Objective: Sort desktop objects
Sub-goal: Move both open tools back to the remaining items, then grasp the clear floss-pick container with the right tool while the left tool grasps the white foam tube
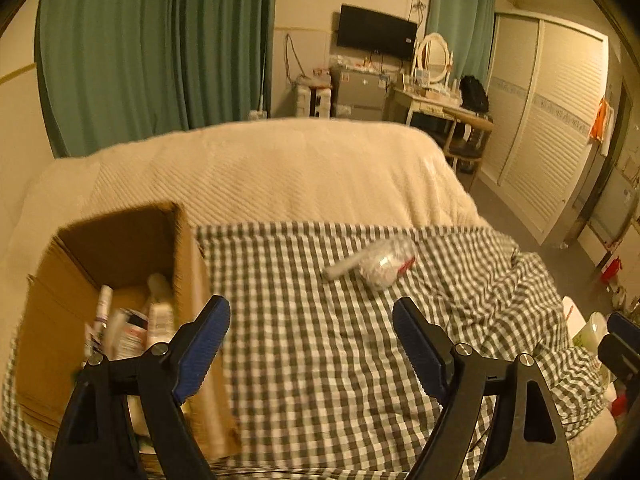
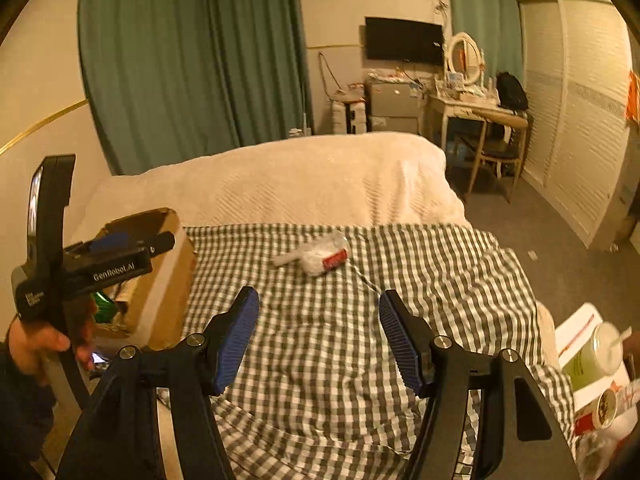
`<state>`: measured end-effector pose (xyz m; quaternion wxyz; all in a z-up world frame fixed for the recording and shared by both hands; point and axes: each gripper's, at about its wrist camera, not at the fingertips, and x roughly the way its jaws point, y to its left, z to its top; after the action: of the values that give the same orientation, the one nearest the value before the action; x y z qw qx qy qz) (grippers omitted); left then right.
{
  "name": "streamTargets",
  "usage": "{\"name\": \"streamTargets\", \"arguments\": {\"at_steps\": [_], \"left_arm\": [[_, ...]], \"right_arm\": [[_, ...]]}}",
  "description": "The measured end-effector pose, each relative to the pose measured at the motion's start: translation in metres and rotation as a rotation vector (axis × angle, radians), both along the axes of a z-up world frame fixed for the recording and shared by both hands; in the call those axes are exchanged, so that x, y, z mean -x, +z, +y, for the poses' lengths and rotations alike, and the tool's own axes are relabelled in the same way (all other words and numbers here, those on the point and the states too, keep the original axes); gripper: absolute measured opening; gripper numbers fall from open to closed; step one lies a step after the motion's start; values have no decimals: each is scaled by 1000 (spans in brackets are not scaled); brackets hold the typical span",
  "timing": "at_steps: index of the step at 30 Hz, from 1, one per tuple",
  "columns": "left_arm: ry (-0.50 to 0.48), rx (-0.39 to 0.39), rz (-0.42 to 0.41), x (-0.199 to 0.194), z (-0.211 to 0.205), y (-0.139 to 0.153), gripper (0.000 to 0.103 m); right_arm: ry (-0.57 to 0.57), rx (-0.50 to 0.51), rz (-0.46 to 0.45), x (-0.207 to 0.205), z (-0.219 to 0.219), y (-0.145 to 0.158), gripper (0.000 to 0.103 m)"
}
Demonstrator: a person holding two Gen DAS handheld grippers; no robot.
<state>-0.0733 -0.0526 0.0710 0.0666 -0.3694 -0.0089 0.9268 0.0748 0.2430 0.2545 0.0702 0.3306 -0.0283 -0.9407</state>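
A clear plastic bag of white items with a red label (image 1: 386,262) lies on the checkered cloth (image 1: 312,344), touching a grey tube (image 1: 342,268); both also show in the right wrist view, the bag (image 2: 324,258) and the tube (image 2: 286,258). An open cardboard box (image 1: 120,280) at the left holds several tubes and bottles (image 1: 160,312). My left gripper (image 1: 311,314) is open and empty, its left finger over the box's right wall. My right gripper (image 2: 319,306) is open and empty, short of the bag. The left gripper's body (image 2: 100,264) shows above the box (image 2: 168,280).
The cloth lies on a bed with a cream blanket (image 1: 260,172) behind it. Cups and packaging (image 2: 596,368) stand at the right beside the bed. A desk with a mirror (image 2: 468,92), a chair and a wardrobe (image 2: 580,120) stand farther back.
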Motion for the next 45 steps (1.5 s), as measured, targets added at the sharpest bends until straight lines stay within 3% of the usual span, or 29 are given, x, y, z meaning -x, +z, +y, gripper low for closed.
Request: {"name": "streamTargets", "arguments": {"at_steps": [8, 17, 22, 24, 28, 40, 45], "left_arm": [[23, 30, -58, 35, 22, -64, 86], [92, 62, -73, 112, 42, -121, 86], [125, 29, -59, 130, 28, -167, 86], [114, -2, -90, 140, 23, -177, 86], [95, -7, -87, 145, 21, -177, 86], [107, -28, -86, 157, 11, -178, 86], [105, -33, -94, 160, 12, -181, 86]], "right_arm": [[-43, 64, -66, 28, 31, -52, 62], [-43, 138, -118, 92, 36, -95, 62], [-34, 141, -105, 127, 25, -111, 69], [-36, 105, -87, 136, 17, -121, 69], [-41, 92, -109, 162, 7, -143, 69], [-184, 413, -269, 267, -27, -204, 72], [-216, 432, -290, 287, -34, -224, 79]]}}
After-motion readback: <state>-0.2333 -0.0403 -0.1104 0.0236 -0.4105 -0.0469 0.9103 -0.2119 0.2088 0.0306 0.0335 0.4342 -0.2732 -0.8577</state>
